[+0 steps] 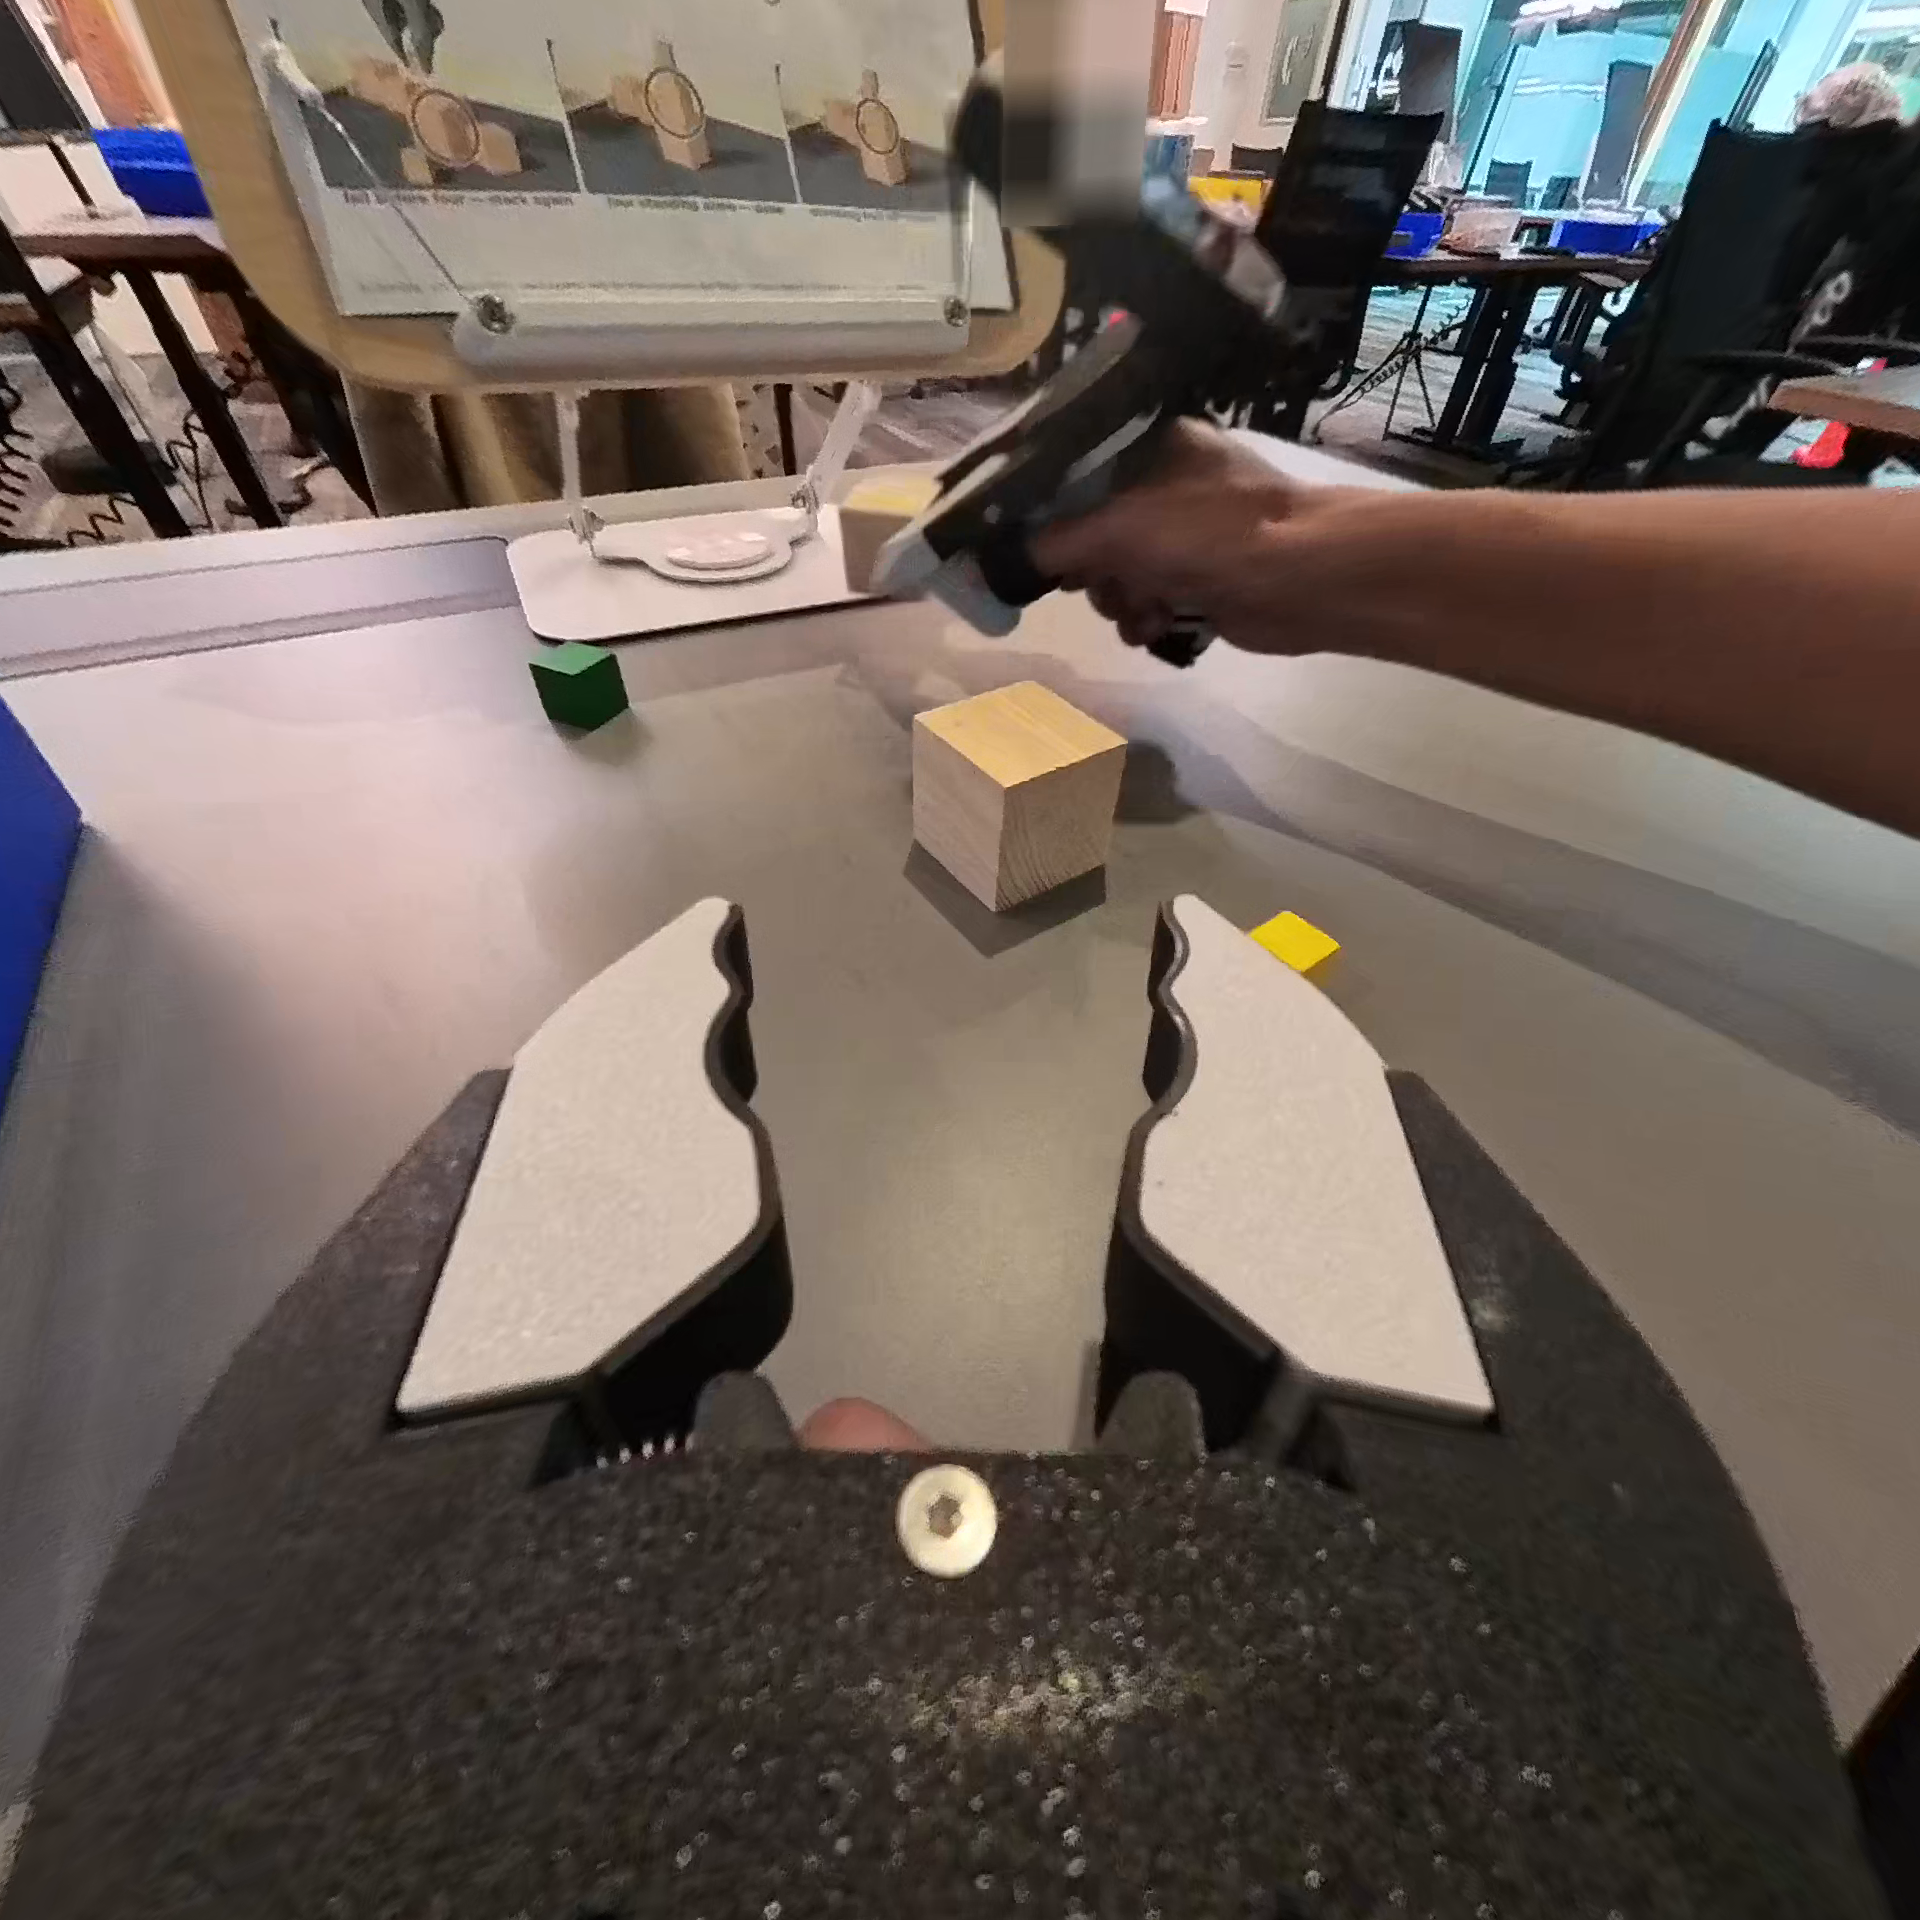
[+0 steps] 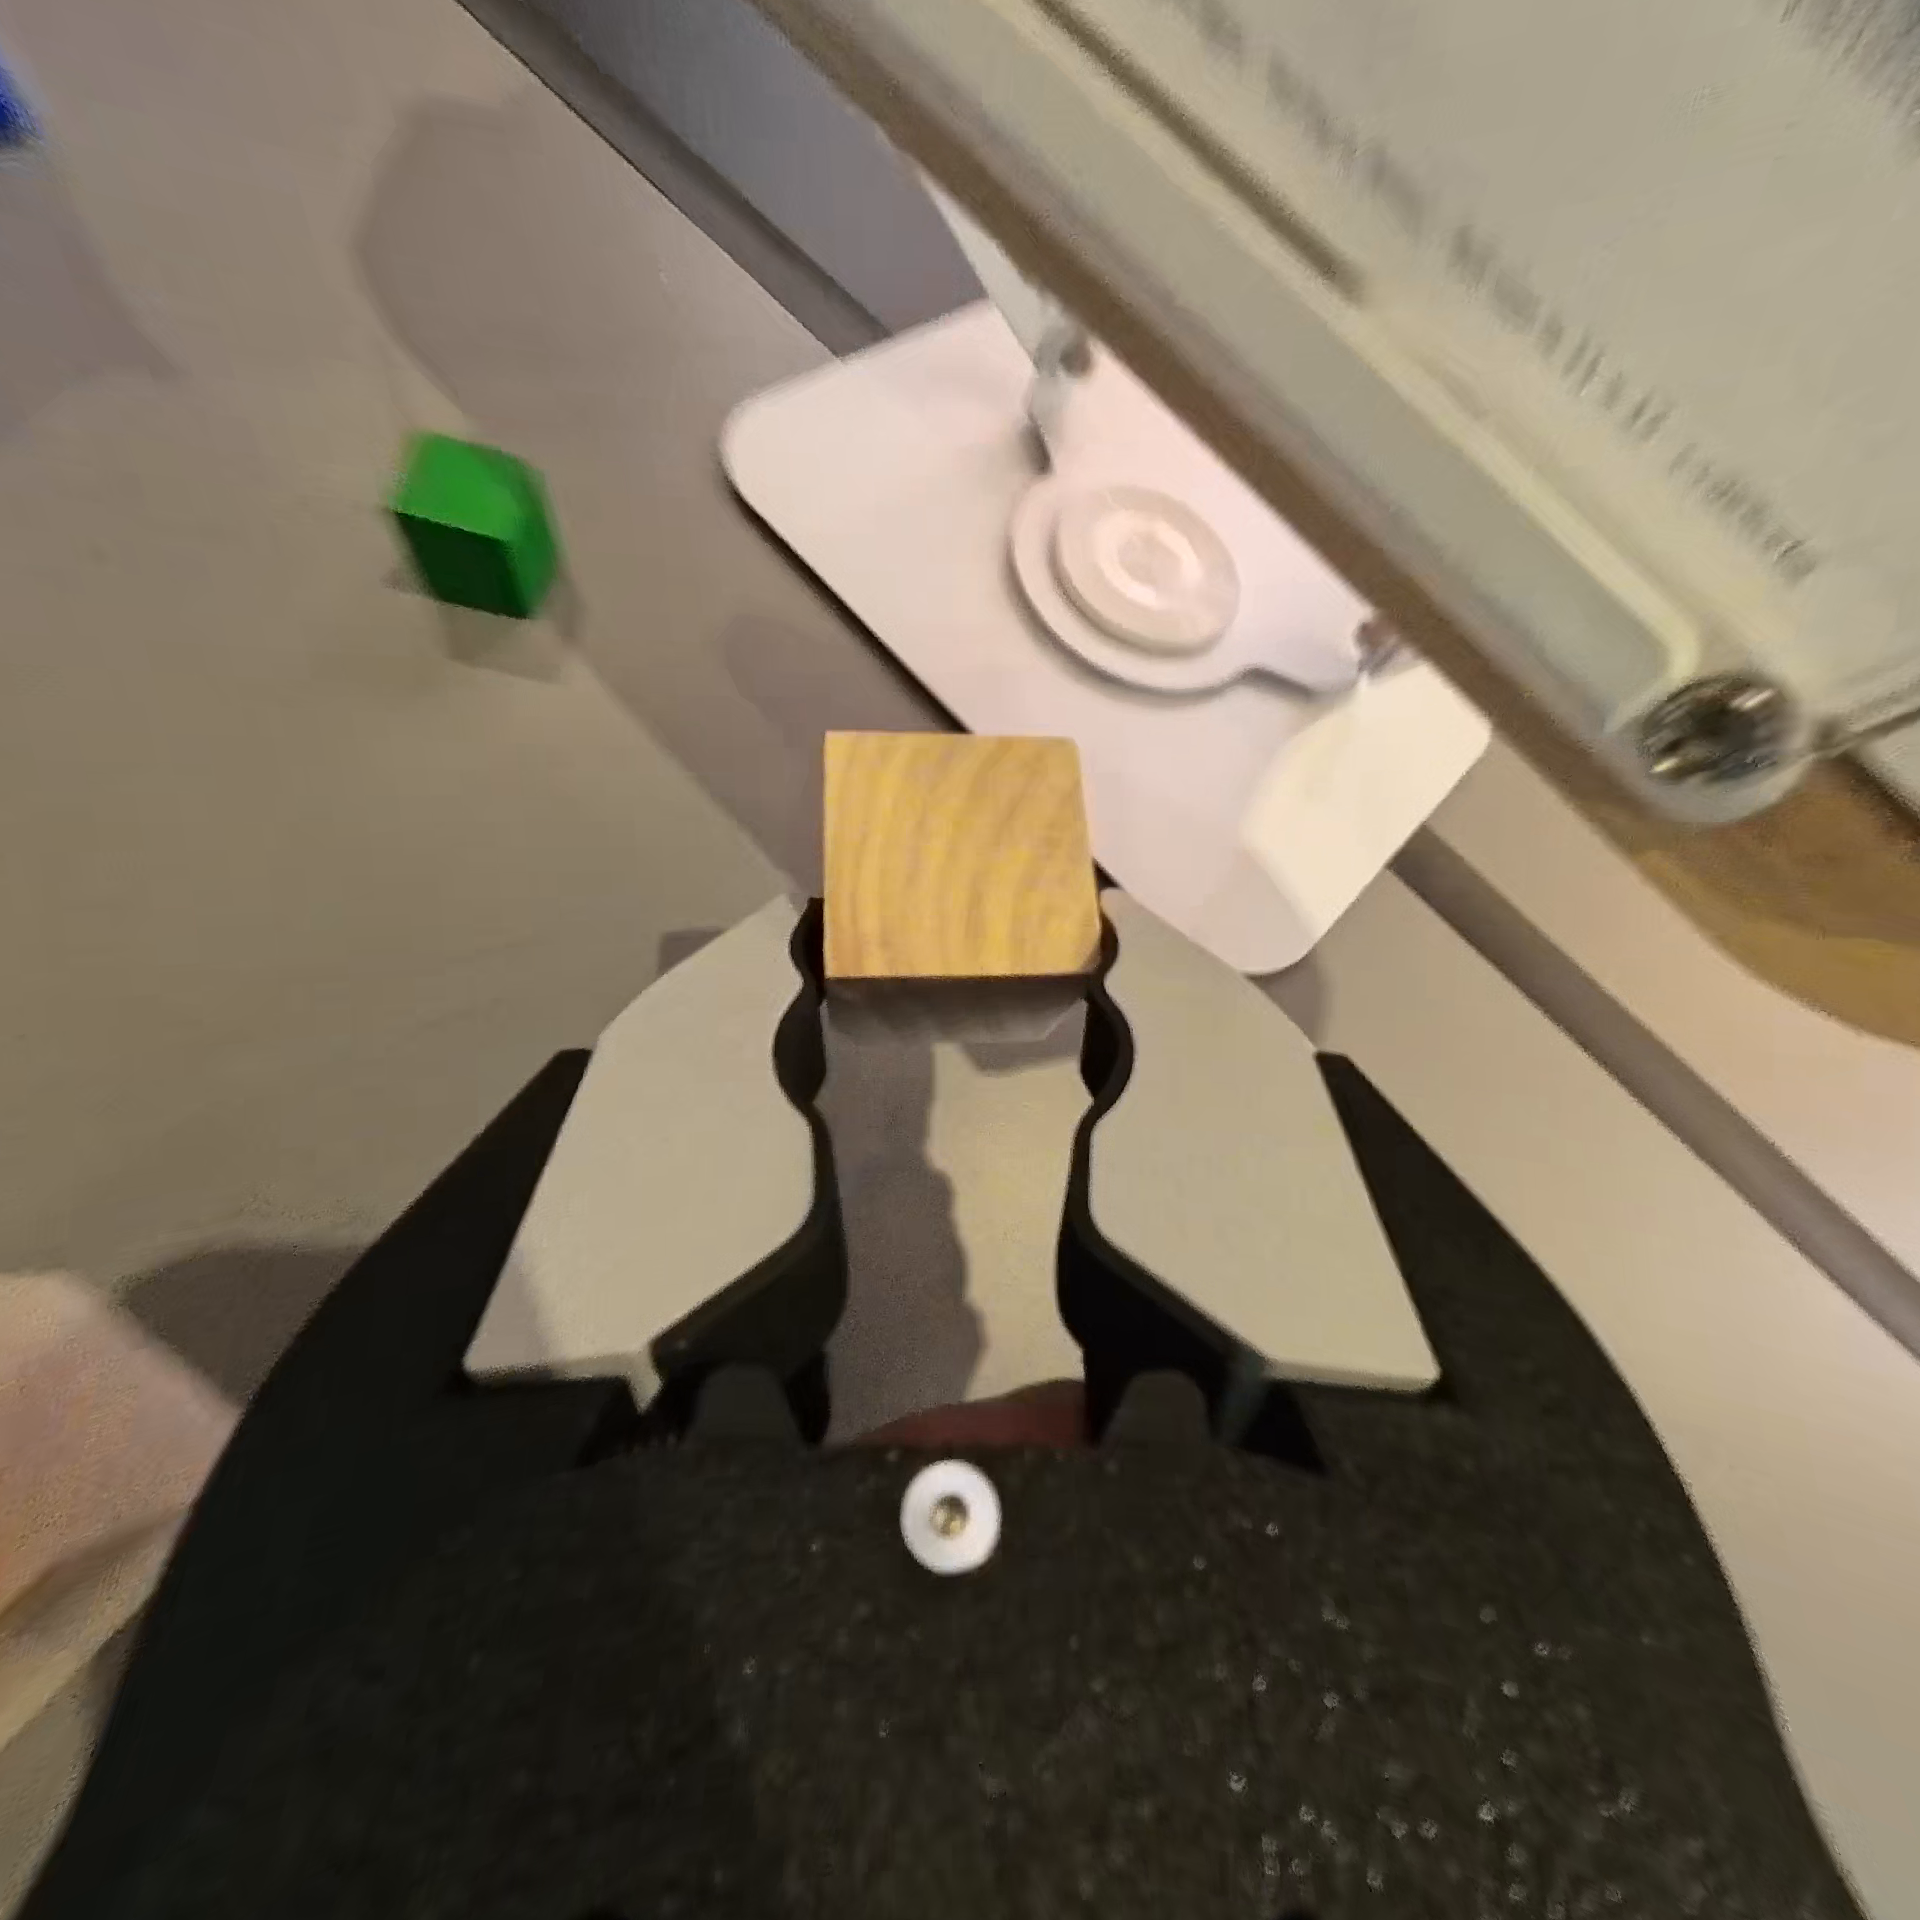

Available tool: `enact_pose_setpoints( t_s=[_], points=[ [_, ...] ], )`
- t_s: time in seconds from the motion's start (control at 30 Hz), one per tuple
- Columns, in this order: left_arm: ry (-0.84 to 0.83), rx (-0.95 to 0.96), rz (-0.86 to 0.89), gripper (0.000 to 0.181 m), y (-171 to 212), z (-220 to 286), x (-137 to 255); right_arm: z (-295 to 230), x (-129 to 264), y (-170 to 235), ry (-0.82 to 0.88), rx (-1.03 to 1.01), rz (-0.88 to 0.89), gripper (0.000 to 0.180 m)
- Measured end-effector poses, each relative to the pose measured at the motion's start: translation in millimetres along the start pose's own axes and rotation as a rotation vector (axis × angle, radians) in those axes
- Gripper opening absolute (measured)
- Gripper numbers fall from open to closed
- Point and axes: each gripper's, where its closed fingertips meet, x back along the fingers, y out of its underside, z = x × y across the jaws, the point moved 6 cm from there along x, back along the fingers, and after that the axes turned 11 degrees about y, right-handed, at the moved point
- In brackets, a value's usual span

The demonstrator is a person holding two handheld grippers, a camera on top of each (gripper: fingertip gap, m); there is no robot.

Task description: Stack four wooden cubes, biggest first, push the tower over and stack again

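A large plain wooden cube (image 1: 1013,795) stands on the grey table, ahead of my left gripper (image 1: 948,935), which is open and empty above the table. A small yellow cube (image 1: 1296,943) lies just right of its right finger. A green cube (image 1: 579,683) sits at the far left; it also shows in the right wrist view (image 2: 473,530). My right gripper (image 2: 958,935) is shut on a medium wooden cube (image 2: 958,854), held above the table. In the left wrist view this gripper (image 1: 914,566) and its cube (image 1: 878,530) are up beyond the large cube.
A white stand base (image 1: 665,592) with an instruction board (image 1: 644,166) stands at the table's far edge; the board's frame (image 2: 1455,468) is close to my right gripper. A blue object (image 1: 31,862) is at the left edge. A person's hand and forearm (image 1: 1455,592) reach in from the right. Spacing between my two grippers at the tips: around 30 cm.
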Motion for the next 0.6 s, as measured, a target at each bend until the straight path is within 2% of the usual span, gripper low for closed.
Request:
enact_pose_setpoints(
  t_s=[0.13, 0.27, 0.4, 0.6],
  points=[
    [-0.004, 0.056, 0.003, 0.071, 0, -6, 0, -19, 65, -26, -0.236, 0.108, 0.156, 0.046],
    [-0.008, 0.073, -0.017, 0.071, 2, -8, -2, -46, 116, -20, -0.49, 0.24, 0.201, 0.046],
    [-0.016, 0.066, -0.037, 0.071, 3, -8, -4, -67, 118, 5, -0.58, 0.321, 0.142, 0.047],
    [-0.033, 0.035, -0.05, 0.07, 3, -6, -5, -83, 108, 21, -0.615, 0.326, 0.128, 0.047]
  ],
)
